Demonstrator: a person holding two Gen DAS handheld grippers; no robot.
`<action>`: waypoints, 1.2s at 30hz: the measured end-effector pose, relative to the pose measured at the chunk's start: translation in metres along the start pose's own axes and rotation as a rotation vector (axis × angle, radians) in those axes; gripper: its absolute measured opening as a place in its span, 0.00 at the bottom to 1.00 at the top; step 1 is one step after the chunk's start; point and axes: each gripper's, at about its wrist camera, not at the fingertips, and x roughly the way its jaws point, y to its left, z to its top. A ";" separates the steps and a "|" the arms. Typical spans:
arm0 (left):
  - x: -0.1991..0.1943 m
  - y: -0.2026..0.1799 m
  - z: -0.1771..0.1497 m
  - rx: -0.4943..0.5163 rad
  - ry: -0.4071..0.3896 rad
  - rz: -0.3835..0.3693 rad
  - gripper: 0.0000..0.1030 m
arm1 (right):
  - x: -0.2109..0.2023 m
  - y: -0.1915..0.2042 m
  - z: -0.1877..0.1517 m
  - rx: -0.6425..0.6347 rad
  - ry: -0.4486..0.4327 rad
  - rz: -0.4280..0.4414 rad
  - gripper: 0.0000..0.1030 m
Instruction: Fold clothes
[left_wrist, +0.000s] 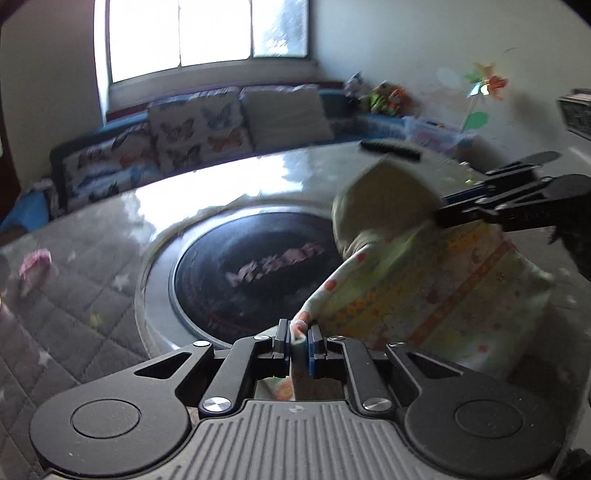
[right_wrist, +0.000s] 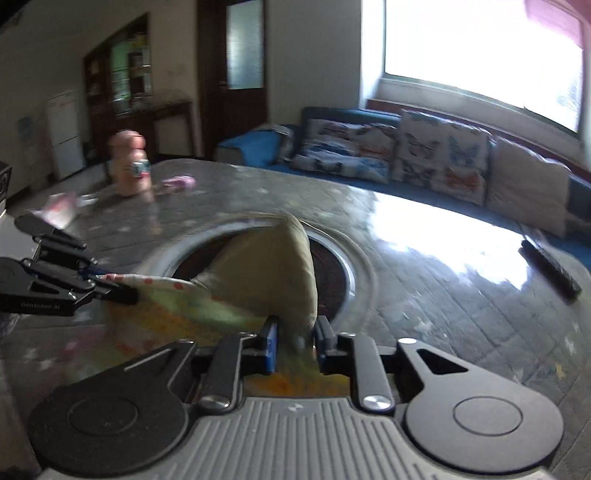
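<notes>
A small pale-green patterned garment with orange and yellow print hangs between my two grippers above the round table. My left gripper is shut on one edge of it; it also shows in the right wrist view. My right gripper is shut on a plain olive-green part of the garment; it also shows in the left wrist view. The cloth is blurred by motion.
The table has a grey quilted cover and a black round inset at its centre. A black remote lies at the far edge. A pink bottle and pink cloth scraps lie on the table. A sofa with butterfly cushions stands behind.
</notes>
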 end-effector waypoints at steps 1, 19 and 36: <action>0.004 0.003 -0.002 -0.014 0.010 0.003 0.11 | -0.001 -0.005 -0.004 0.031 -0.006 -0.003 0.20; 0.012 0.004 -0.005 -0.058 0.002 0.098 0.33 | -0.026 -0.084 -0.081 0.370 -0.033 -0.138 0.26; 0.027 -0.011 0.006 -0.007 -0.013 0.074 0.16 | -0.043 -0.063 -0.091 0.413 -0.055 -0.260 0.02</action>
